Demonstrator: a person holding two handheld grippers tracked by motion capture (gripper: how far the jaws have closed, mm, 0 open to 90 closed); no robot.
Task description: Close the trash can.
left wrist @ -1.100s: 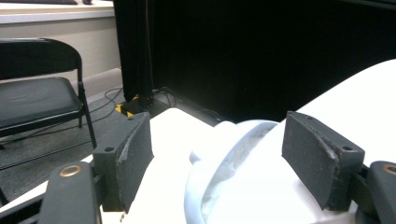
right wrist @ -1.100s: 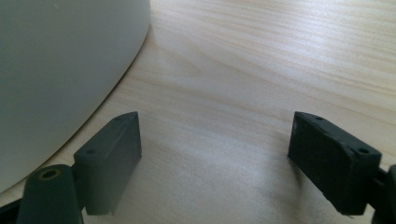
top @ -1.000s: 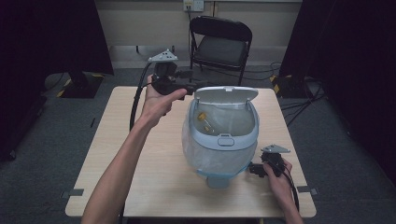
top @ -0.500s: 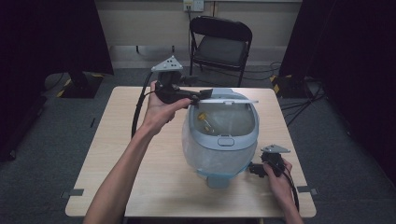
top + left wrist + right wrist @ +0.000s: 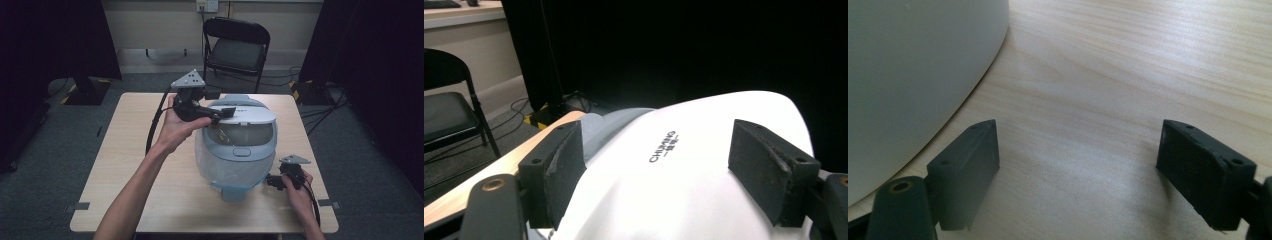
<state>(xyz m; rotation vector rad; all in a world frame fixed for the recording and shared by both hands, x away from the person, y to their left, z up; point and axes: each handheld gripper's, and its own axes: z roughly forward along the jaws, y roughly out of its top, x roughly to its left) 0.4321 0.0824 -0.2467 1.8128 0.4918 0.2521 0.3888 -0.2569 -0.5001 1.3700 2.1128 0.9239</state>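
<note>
Pressing the bin's lid (image 5: 247,114) down.
Your left gripper (image 5: 220,114) spreads wide over it to push; right gripper (image 5: 272,181) idles wide.

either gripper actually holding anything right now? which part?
Nothing is clamped. The left gripper sits open over the rice cooker's white lid, jaws apart above it. The right gripper is open over the table.

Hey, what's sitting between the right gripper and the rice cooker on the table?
Nothing: the right gripper view shows bare wood between the right gripper and the rice cooker; its open jaws rest on the table.
</note>
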